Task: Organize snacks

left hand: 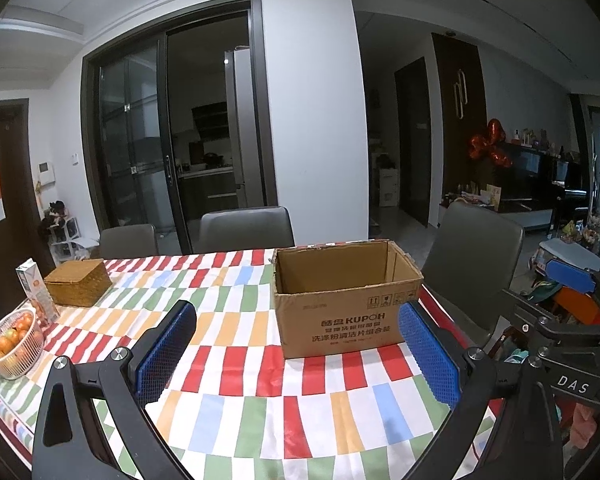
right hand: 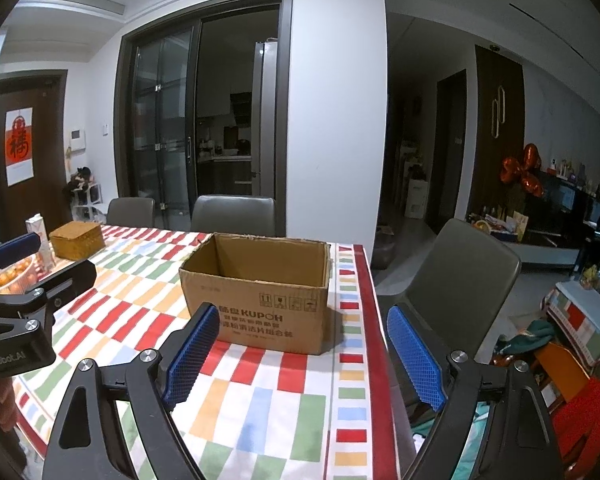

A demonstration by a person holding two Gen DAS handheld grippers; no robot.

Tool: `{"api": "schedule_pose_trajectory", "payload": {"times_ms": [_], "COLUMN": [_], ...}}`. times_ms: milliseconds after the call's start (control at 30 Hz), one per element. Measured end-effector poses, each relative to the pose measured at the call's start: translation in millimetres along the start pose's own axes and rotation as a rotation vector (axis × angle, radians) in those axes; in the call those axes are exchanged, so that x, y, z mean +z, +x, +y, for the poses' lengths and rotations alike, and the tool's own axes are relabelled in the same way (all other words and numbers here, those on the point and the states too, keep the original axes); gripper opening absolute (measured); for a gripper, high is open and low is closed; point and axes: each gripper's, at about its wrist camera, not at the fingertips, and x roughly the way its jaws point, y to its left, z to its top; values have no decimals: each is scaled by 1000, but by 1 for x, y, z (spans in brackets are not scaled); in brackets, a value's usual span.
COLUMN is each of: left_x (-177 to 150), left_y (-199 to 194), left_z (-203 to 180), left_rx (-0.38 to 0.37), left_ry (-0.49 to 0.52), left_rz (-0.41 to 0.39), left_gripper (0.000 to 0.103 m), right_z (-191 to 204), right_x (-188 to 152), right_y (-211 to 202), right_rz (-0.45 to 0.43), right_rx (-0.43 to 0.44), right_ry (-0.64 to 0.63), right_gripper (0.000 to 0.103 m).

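An open, empty cardboard box [left hand: 340, 300] printed KUPOH stands on the checked tablecloth [left hand: 240, 360], at the table's right side; it also shows in the right wrist view [right hand: 260, 292]. My left gripper [left hand: 300, 344] is open and empty, held above the cloth just in front of the box. My right gripper [right hand: 300, 344] is open and empty, in front of the box near the table's right edge. The left gripper [right hand: 20, 280] also shows at the left of the right wrist view. No snacks are visible.
A woven lidded basket [left hand: 78, 288], a drink carton [left hand: 36, 292] and a white bowl of oranges [left hand: 14, 344] stand at the table's left. Grey chairs [left hand: 244, 228] line the far side; another chair [right hand: 452, 280] stands at the right. Floor clutter [right hand: 572, 340] lies right.
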Motion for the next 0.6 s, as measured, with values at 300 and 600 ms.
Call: {"api": "schedule_pose_trajectory", "payload": {"times_ms": [300,600], "left_x": [-1,-1], "left_y": [-3,-4], "left_z": [1,2], "left_rx": [-5,-4], "left_ry": [-9,-22], "left_rz": [2,8], "left_gripper": [103,103], "right_z": [0,0], "right_x": [-2,-4], "right_y": [0,-1], "right_rz": [2,4], "right_rx": [1,1], "right_ry": [1,-1], "right_gripper": [87,87]}}
